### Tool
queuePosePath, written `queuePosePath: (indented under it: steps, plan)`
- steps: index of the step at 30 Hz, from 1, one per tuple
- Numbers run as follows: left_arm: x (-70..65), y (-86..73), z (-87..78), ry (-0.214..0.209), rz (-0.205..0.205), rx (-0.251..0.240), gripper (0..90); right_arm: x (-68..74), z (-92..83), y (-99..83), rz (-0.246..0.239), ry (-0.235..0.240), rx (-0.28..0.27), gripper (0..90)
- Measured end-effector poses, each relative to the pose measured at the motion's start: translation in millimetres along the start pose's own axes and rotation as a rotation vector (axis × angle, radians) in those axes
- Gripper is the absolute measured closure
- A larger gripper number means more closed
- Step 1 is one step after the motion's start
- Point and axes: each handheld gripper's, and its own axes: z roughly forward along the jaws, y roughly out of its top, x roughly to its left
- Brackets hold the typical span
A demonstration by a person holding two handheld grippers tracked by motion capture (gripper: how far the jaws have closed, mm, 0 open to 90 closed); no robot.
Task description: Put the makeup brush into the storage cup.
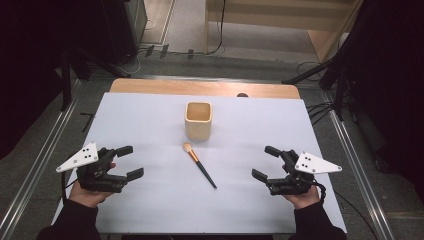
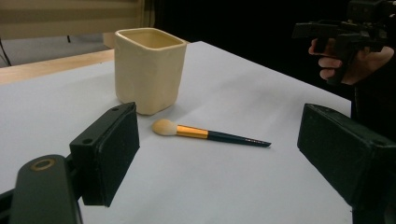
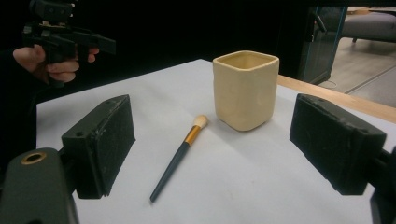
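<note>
Cream cup stands upright on a white table. Just in front of the cup lies a makeup brush, bristles toward it. Left gripper and right gripper flank the brush, well apart from it, jaws open and empty.

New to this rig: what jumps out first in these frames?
The cream square cup stands upright and empty near the middle of the white table cover. Just in front of it lies a makeup brush, bristles toward the cup but apart from it. The left claw and right claw flank it, both open with nothing between their jaws.
</note>
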Motion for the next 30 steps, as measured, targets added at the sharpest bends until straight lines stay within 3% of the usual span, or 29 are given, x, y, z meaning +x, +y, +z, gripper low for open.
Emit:
queuePosePath:
  steps: [30]
  plan:
    - [0.5, 0.0, -1.4, 0.002, -0.008, -0.006, 14.1, -0.7, 0.2, -0.3, 0.006, 0.002, 0.001, 15.0]
